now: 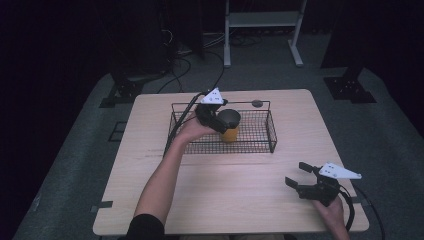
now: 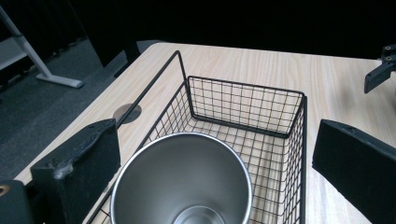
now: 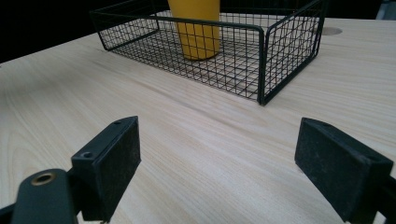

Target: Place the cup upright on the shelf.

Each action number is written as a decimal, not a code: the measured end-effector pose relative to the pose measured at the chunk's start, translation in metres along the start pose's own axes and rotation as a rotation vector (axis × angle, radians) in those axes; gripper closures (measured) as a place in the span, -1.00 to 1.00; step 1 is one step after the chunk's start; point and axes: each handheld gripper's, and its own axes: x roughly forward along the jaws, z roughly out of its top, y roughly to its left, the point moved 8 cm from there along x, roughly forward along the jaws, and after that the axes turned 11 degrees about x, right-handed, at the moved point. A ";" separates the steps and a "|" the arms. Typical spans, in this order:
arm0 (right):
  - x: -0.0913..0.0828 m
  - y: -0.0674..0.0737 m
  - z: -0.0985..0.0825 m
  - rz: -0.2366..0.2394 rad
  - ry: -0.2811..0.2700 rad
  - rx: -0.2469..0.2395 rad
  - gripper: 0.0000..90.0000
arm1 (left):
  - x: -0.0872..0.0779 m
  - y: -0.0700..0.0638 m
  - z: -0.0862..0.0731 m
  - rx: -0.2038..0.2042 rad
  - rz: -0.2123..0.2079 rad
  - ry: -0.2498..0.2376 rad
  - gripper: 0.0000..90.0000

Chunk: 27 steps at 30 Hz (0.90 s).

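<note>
A yellow cup [image 1: 230, 125] with a steel inside stands upright in the black wire basket [image 1: 250, 150] at the far middle of the table. My left gripper [image 1: 219, 125] is at the cup's left side, low in the basket. In the left gripper view its jaws stand wide to both sides of the cup [image 2: 182, 186], with a gap on the right side, so the left gripper [image 2: 217, 140] is open. Near the table's front right, my right gripper [image 1: 296, 173] is open and holds nothing. From the right gripper [image 3: 219, 135], the cup [image 3: 196, 28] and basket [image 3: 261, 60] lie ahead.
The light wooden table [image 1: 225, 200] has a round cable hole [image 1: 257, 103] just behind the basket. A white shelf frame [image 1: 262, 30] and cables are on the floor beyond the table. The other gripper [image 2: 380, 70] shows far off in the left gripper view.
</note>
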 end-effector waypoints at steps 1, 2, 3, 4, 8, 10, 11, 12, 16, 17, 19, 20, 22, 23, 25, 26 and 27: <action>0.000 0.000 0.000 0.000 0.000 0.000 -0.70 | -0.001 -0.001 0.000 -0.003 0.003 -0.007 -1.00; 0.000 0.000 0.000 0.000 0.000 0.000 -0.70 | -0.002 -0.002 0.000 -0.007 0.003 -0.010 -1.00; 0.000 0.000 0.000 0.000 0.000 0.000 -0.70 | -0.002 -0.004 0.001 -0.009 0.003 -0.013 -1.00; 0.000 0.000 0.000 0.000 0.000 0.000 -0.70 | -0.003 -0.005 0.001 -0.010 0.008 -0.017 -1.00; 0.000 0.000 0.000 -0.001 0.000 0.000 -0.70 | -0.007 -0.009 0.001 -0.010 0.019 -0.022 -0.99; 0.000 0.000 0.000 -0.001 0.000 0.000 -0.70 | -0.009 -0.011 0.001 -0.016 0.021 -0.028 -0.99; 0.000 0.000 0.000 -0.001 0.000 0.000 -0.70 | -0.010 -0.012 0.001 -0.016 0.022 -0.028 -0.99; 0.000 0.000 0.000 -0.002 0.000 0.000 -0.70 | -0.012 -0.013 0.001 -0.019 0.023 -0.031 -0.99; 0.000 0.000 0.000 -0.002 0.000 0.000 -0.70 | -0.018 -0.016 0.001 -0.026 0.026 -0.047 -0.99; 0.000 0.000 0.000 -0.002 0.001 -0.001 -0.70 | -0.020 -0.017 0.001 -0.028 0.026 -0.048 -0.99; 0.000 0.000 0.000 -0.002 0.001 0.000 -0.70 | -0.022 -0.019 0.000 -0.031 0.024 -0.046 -0.99; 0.000 0.000 0.000 -0.002 0.001 0.000 -0.70 | -0.022 -0.020 -0.001 -0.034 0.025 -0.046 -0.99; 0.000 0.000 0.000 -0.002 0.001 0.000 -0.70 | -0.024 -0.023 -0.002 -0.033 0.027 -0.048 -0.99; 0.000 0.000 0.000 -0.002 0.001 0.000 -0.70 | -0.025 -0.024 -0.003 -0.036 0.026 -0.050 -1.00; 0.000 0.000 0.000 -0.002 0.001 0.000 -0.70 | -0.027 -0.027 -0.004 -0.040 0.024 -0.055 -0.99; 0.000 0.000 0.000 -0.002 0.001 0.000 -0.70 | -0.027 -0.028 -0.005 -0.041 0.024 -0.052 -0.99; 0.000 0.000 0.000 -0.002 0.001 -0.001 -0.70 | -0.028 -0.029 -0.005 -0.040 0.027 -0.053 -0.99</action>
